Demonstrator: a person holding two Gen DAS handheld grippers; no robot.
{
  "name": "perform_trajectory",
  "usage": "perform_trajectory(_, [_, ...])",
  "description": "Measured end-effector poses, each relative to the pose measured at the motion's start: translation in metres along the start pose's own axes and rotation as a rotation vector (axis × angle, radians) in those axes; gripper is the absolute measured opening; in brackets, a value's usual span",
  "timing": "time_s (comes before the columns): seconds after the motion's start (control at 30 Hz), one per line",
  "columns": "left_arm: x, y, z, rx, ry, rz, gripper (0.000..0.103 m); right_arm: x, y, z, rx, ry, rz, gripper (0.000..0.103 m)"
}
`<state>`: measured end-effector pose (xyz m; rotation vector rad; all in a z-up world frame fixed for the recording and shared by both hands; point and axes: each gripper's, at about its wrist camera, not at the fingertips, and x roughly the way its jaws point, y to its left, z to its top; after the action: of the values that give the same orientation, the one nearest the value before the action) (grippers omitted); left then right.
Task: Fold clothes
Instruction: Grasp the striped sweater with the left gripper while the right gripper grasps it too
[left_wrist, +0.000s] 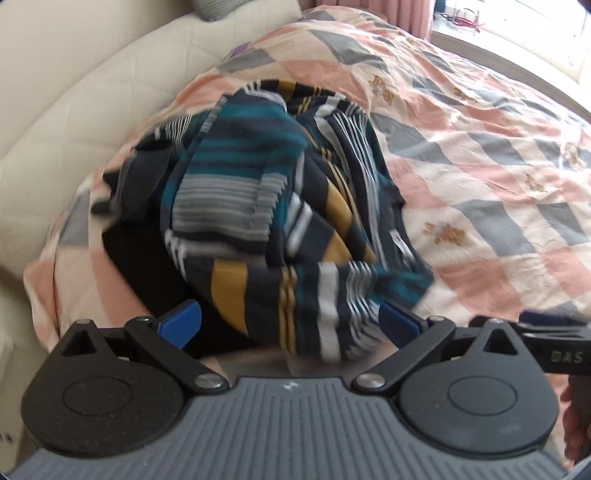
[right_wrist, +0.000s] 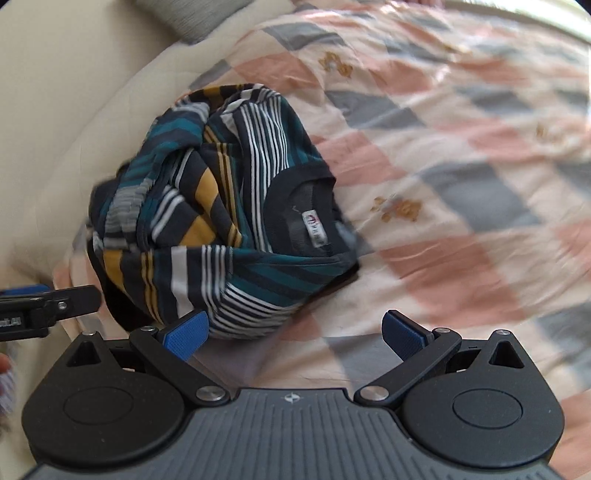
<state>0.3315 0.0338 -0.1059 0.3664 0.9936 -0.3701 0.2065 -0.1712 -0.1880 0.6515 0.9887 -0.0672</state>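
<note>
A crumpled striped shirt (left_wrist: 266, 206) in navy, teal, white and mustard lies in a heap on the checked bedspread (left_wrist: 480, 184). In the right wrist view the shirt (right_wrist: 221, 206) shows its dark collar and a white neck label (right_wrist: 313, 229). My left gripper (left_wrist: 290, 325) is open, its blue pads wide apart on either side of the shirt's near edge. My right gripper (right_wrist: 293, 332) is open too, just right of the heap, with its left pad (right_wrist: 186, 332) against the fabric. The left gripper's arm (right_wrist: 44, 306) shows at the left edge of the right wrist view.
A cream padded headboard (left_wrist: 74, 110) curves along the left of the bed. A grey pillow (right_wrist: 177, 18) rests at the top. The pink, grey and cream bedspread with small bear prints stretches to the right. A window (left_wrist: 517, 22) is far right. A hand (left_wrist: 576, 417) is at the edge.
</note>
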Motion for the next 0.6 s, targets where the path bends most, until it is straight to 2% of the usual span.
perform_trajectory(0.2, [0.055, 0.009, 0.054, 0.045, -0.012, -0.006, 0.101, 0.054, -0.038, 0.002, 0.456, 0.017, 0.132, 0.103])
perform_trajectory(0.37, [0.095, 0.012, 0.093, 0.053, -0.012, -0.029, 0.102, 0.092, -0.066, -0.005, 0.772, -0.008, 0.127, 0.102])
perform_trajectory(0.47, [0.118, 0.013, 0.108, 0.048, -0.006, -0.055, 0.102, 0.111, -0.076, -0.006, 0.873, -0.032, 0.113, 0.102])
perform_trajectory(0.57, [0.141, 0.010, 0.117, 0.067, 0.022, -0.027, 0.100, 0.130, -0.077, -0.005, 0.923, -0.026, 0.086, 0.101])
perform_trajectory(0.6, [0.148, 0.009, 0.120, 0.075, 0.028, -0.014, 0.097, 0.136, -0.076, -0.004, 0.932, -0.020, 0.082, 0.101])
